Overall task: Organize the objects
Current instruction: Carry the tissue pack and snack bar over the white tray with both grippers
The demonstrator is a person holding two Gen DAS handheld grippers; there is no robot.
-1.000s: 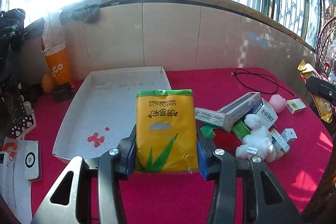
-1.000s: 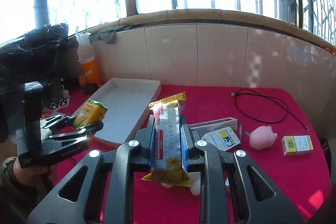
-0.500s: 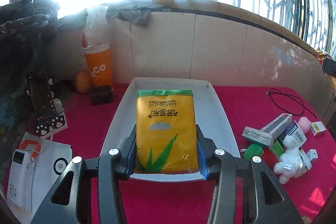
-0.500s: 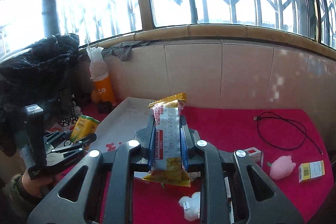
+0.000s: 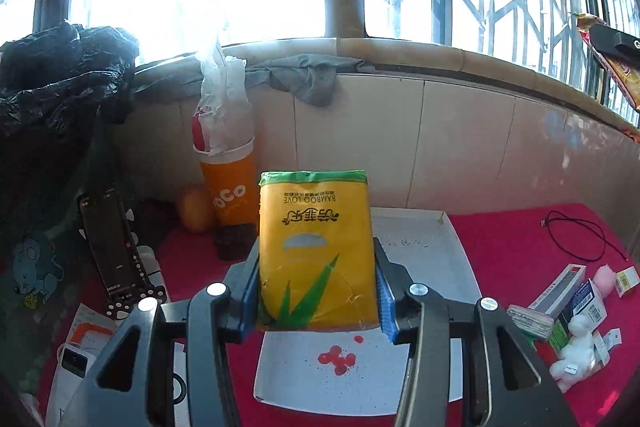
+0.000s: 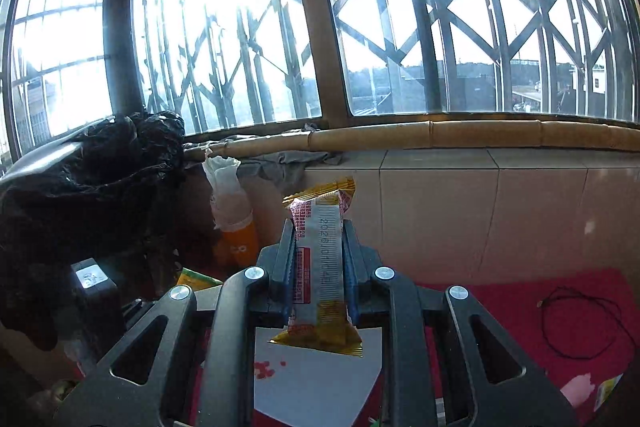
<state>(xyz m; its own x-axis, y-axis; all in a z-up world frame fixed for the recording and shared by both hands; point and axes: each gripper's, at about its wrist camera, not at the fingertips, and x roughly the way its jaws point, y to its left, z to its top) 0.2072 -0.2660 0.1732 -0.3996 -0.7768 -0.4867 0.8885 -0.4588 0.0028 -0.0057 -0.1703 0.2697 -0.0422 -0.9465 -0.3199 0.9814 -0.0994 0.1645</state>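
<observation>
Left gripper (image 5: 316, 291) clamped on a yellow tissue pack (image 5: 316, 251), green band on top, pads pressing both side edges; the pack stands upright at centre frame, held over the white tray (image 5: 424, 243).

Right gripper (image 6: 318, 279) closed on a snack bar wrapper (image 6: 320, 267), silver and yellow with crimped ends, held upright between the pads. The tray (image 6: 320, 379) shows below it at 6 o'clock.

Surface: a table under a red cloth (image 5: 512, 247). The tray lies flat on it, red spots (image 5: 336, 359) on its near part, faint writing toward the far edge. At 4 o'clock of the left view, a heap of small boxes (image 5: 560, 299) with a white plush toy (image 5: 576, 351) at its near side. At 3 o'clock, a pink fluffy ball (image 5: 604, 277), and a black cable (image 5: 576, 239) looped on the cloth beyond.

At 10 o'clock from the pack, an orange cup (image 5: 230, 183) with a plastic bag stuffed in it stands against the tiled wall (image 5: 440, 147); a small orange round thing (image 5: 192, 213) is beside it. At 8 o'clock, a dark phone-like object (image 5: 110, 247) is propped up.

Room: tan sill (image 6: 480, 139), a grey rag (image 5: 308, 75) draped over it. Large windows with diamond-pattern metal grilles (image 6: 440, 7), strong sunlight. Black plastic bag (image 5: 56, 83) bulks at 9 o'clock.
</observation>
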